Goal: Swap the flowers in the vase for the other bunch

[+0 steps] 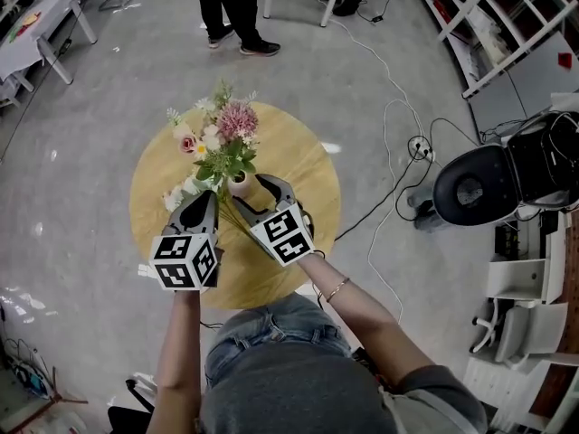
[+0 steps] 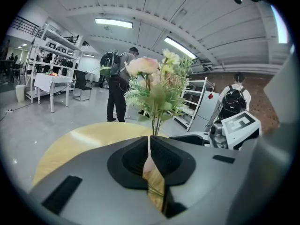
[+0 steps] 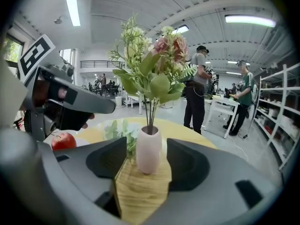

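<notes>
A small pale pink vase [image 1: 239, 183] stands near the middle of the round wooden table [image 1: 298, 165] with a bunch of pink and white flowers [image 1: 222, 134] upright in it. My right gripper [image 3: 148, 146] is open, and the vase [image 3: 148, 150] stands between its jaws without touching the pads. The other bunch [image 1: 178, 194] lies flat on the table to the left, its green stems [image 1: 239, 219] running between my two grippers. My left gripper [image 1: 209, 197] is shut; in its own view the left gripper [image 2: 150, 139] points at the vase's flowers [image 2: 157, 86], with nothing clearly gripped.
A red round thing [image 3: 63, 141] lies on the table under the left gripper. A person [image 1: 231, 7] stands beyond the table. Cables [image 1: 389, 89] run over the floor to the right, by a black round seat [image 1: 470, 188]. White tables and shelves line the room.
</notes>
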The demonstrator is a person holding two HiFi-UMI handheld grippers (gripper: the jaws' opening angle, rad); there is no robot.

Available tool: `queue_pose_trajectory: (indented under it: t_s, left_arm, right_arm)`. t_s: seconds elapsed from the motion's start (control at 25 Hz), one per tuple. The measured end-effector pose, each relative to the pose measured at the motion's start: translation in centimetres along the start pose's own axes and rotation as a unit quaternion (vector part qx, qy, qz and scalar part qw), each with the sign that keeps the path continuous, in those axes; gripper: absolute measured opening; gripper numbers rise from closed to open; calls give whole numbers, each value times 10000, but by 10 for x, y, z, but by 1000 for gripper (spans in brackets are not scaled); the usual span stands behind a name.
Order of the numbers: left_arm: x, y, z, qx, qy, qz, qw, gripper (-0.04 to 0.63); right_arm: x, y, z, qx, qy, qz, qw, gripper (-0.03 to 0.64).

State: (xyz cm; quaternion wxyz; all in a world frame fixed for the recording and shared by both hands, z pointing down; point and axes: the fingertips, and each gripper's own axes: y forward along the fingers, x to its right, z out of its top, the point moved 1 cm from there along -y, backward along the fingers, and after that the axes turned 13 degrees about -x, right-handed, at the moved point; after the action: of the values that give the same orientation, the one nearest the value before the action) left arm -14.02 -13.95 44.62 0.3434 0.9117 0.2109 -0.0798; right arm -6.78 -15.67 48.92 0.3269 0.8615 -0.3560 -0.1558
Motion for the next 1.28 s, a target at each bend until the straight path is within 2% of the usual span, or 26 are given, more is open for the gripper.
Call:
queue_pose_trajectory:
  t_s: [0.12, 0.16, 0.28, 0.8, 1.28]
  left_arm:
    - [2, 7, 2, -10, -33, -54, 10000, 33]
    - [2, 9, 3, -20, -55, -63, 10000, 71]
    - [1, 13, 6, -60, -129, -112, 9998, 100]
    - [10, 35, 13, -247, -229, -285, 9990, 167]
    - [13, 58, 24, -280, -400, -151, 9987, 189]
  right_arm:
    - [-1, 9, 2, 6, -167, 136, 9998, 262]
    - [-2, 11, 2, 12, -196, 171, 9997, 262]
    - [0, 16, 6, 2, -287, 193, 9994, 264]
    - [6, 32, 6, -85, -720, 273, 9970, 262]
    - [9, 35, 6, -20, -674, 389, 9970, 233]
